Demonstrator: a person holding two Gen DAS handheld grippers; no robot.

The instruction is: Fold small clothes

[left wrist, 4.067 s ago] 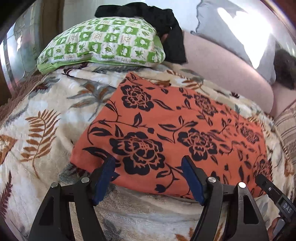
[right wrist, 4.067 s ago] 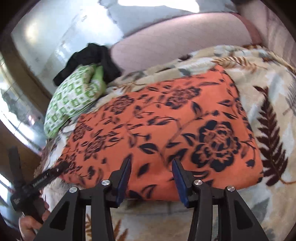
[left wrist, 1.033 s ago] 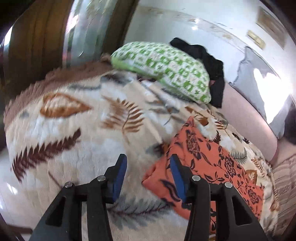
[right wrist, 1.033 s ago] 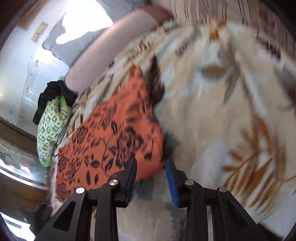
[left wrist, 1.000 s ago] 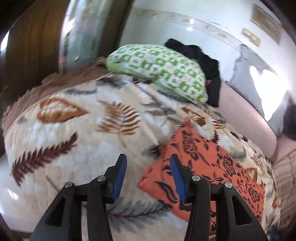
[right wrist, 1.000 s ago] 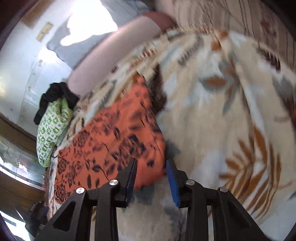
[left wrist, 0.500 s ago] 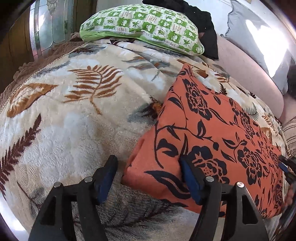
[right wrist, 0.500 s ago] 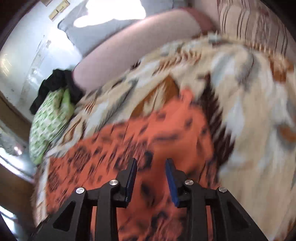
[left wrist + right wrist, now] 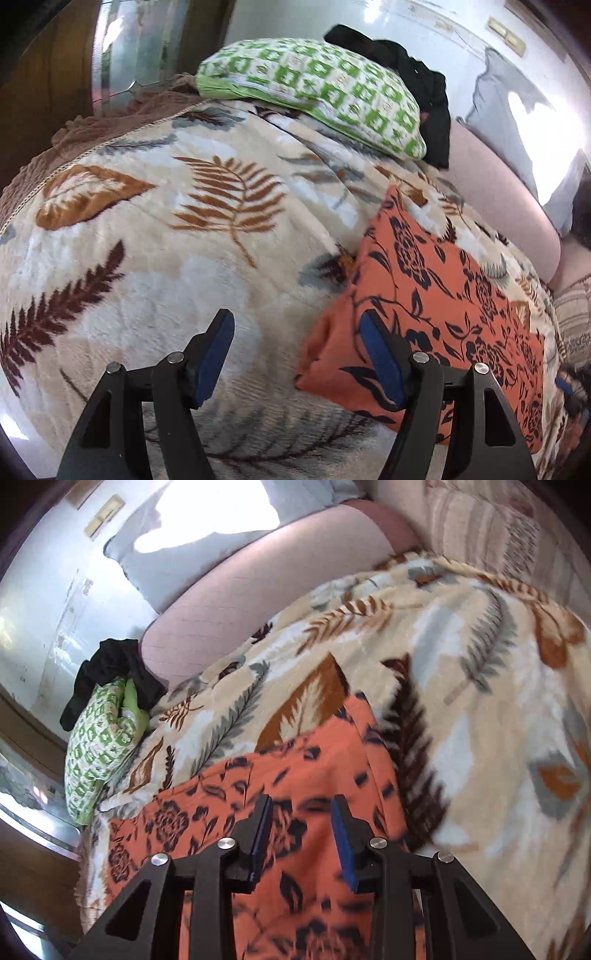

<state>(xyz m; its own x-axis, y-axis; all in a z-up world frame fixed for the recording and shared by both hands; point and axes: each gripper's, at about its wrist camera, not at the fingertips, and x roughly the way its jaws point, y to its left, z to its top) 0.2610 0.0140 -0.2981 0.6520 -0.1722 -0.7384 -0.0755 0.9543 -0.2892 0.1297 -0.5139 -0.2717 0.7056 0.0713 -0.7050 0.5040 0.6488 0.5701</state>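
Note:
An orange cloth with black flowers (image 9: 447,295) lies folded flat on a leaf-patterned blanket (image 9: 155,258). My left gripper (image 9: 295,350) is open and empty, low over the blanket at the cloth's near left corner; its right finger (image 9: 380,362) is over that corner. In the right wrist view the same cloth (image 9: 295,775) lies under my right gripper (image 9: 301,834), which is open and empty above the cloth's right part, near its right edge.
A green and white pillow (image 9: 314,92) with a black garment (image 9: 417,85) on it lies at the far end. A pink bolster (image 9: 258,583) runs along the wall. A striped cushion (image 9: 491,528) is at the right. A wooden frame (image 9: 44,74) stands left.
My left gripper has opened wider and drawn back left of the cloth's corner. My right gripper has moved from the cloth's right edge to above the cloth.

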